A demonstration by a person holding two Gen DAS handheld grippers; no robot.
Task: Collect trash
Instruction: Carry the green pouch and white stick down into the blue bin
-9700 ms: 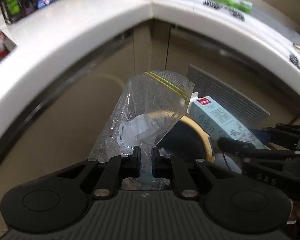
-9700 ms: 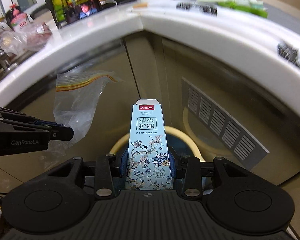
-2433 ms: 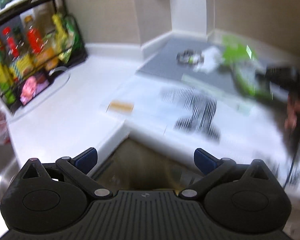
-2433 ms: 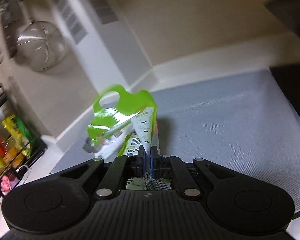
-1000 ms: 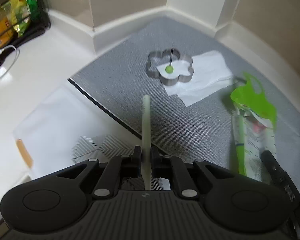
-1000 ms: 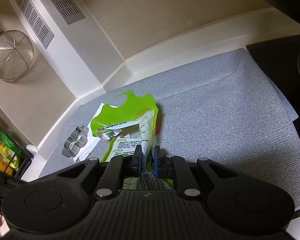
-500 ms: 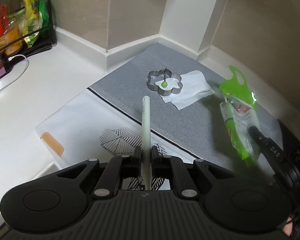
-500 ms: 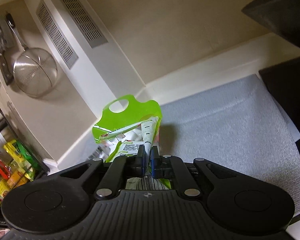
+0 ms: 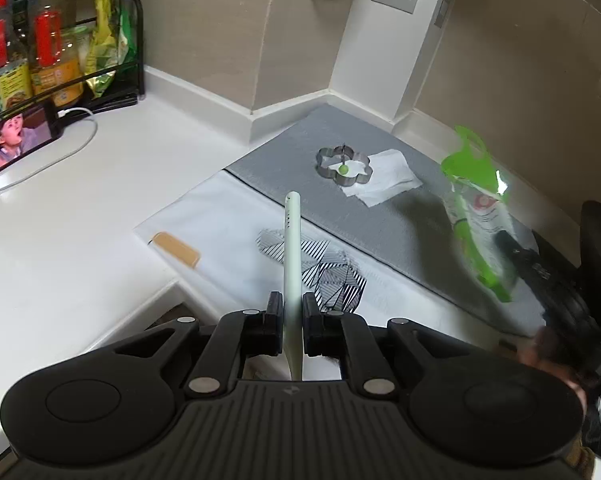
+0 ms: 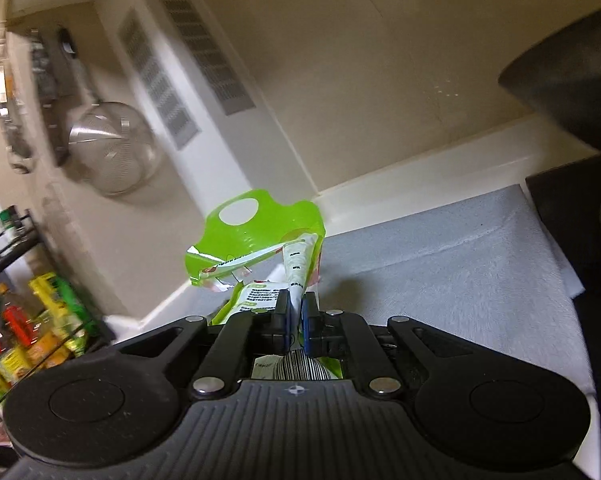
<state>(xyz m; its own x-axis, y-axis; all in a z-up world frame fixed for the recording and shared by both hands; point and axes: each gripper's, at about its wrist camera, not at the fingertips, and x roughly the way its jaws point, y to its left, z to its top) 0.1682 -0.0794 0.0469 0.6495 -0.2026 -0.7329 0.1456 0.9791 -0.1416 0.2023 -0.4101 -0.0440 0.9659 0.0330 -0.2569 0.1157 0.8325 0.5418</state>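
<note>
My left gripper [image 9: 291, 312] is shut on a thin pale-green flat strip [image 9: 292, 248] that stands up between its fingers, above the white counter's edge. My right gripper [image 10: 295, 312] is shut on a bright green and white plastic package [image 10: 256, 236] with a handle hole, held in the air above the grey mat [image 10: 452, 280]. The same package [image 9: 478, 216] and the right gripper [image 9: 540, 276] show blurred at the right of the left wrist view.
A metal flower-shaped ring [image 9: 342, 164] and a white tissue [image 9: 384, 178] lie on the grey mat [image 9: 284, 152]. A patterned white cloth [image 9: 228, 220] covers the counter corner. A bottle rack [image 9: 40, 60] and a phone [image 9: 18, 138] stand at left. A strainer [image 10: 112, 148] hangs on the wall.
Both grippers have risen and pulled back with their loads. The green package has lifted higher off the grey mat and swings, blurred.
</note>
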